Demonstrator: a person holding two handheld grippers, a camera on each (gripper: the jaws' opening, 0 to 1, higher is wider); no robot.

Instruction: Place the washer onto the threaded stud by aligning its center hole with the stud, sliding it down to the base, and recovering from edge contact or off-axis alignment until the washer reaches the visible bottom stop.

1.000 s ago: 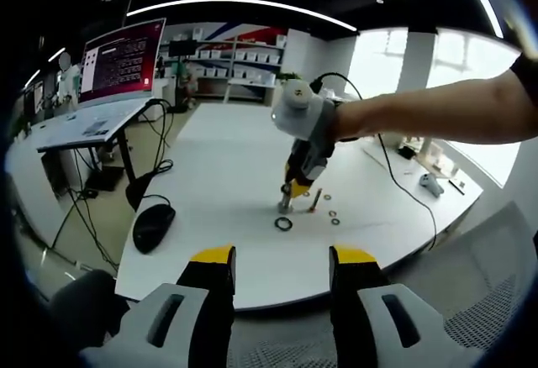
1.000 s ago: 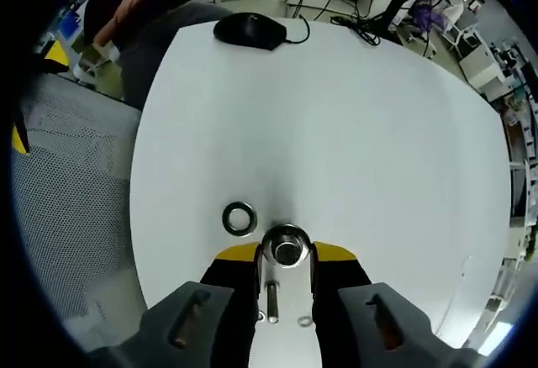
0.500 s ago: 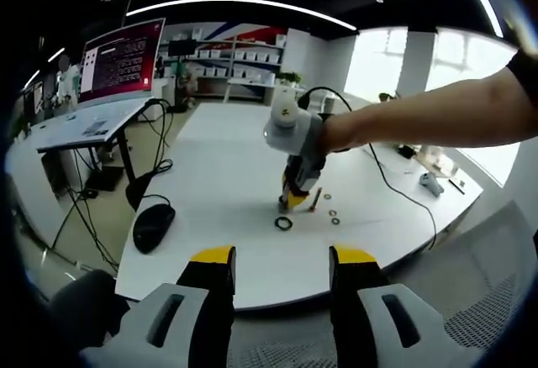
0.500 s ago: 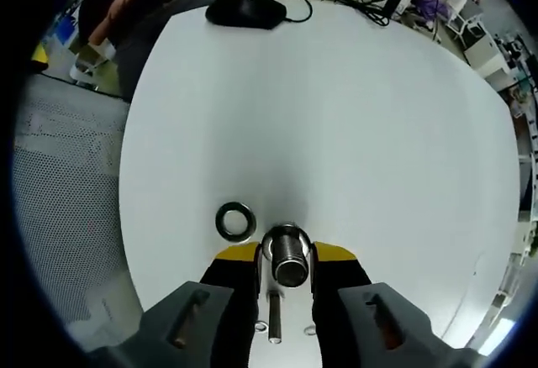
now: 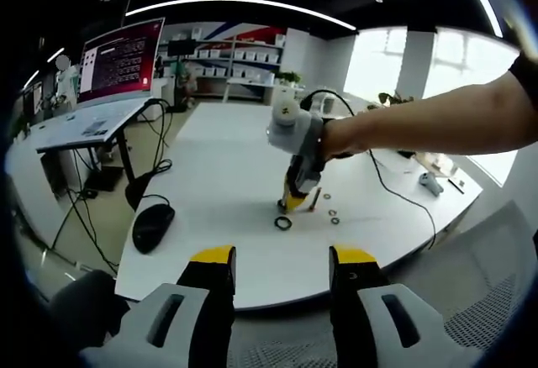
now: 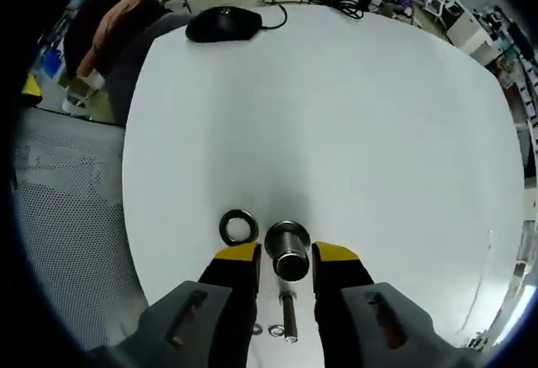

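Observation:
A short threaded metal stud stands upright on the white table. My right gripper has its yellow-tipped jaws on either side of the stud with thin gaps, open. A black washer lies flat just left of the stud, apart from it. In the left gripper view the right gripper points down at the table, with the black washer in front of it. My left gripper hangs open off the table's near edge, with nothing between its fingers.
A loose bolt and two small washers lie under the right gripper. A black mouse sits at the table's far end, near a mesh chair. A desk with a monitor stands at the left.
The right gripper view has drawn back slightly, so the stud looks smaller and further ahead between the jaws and more of the bolt shows. The left gripper has not moved.

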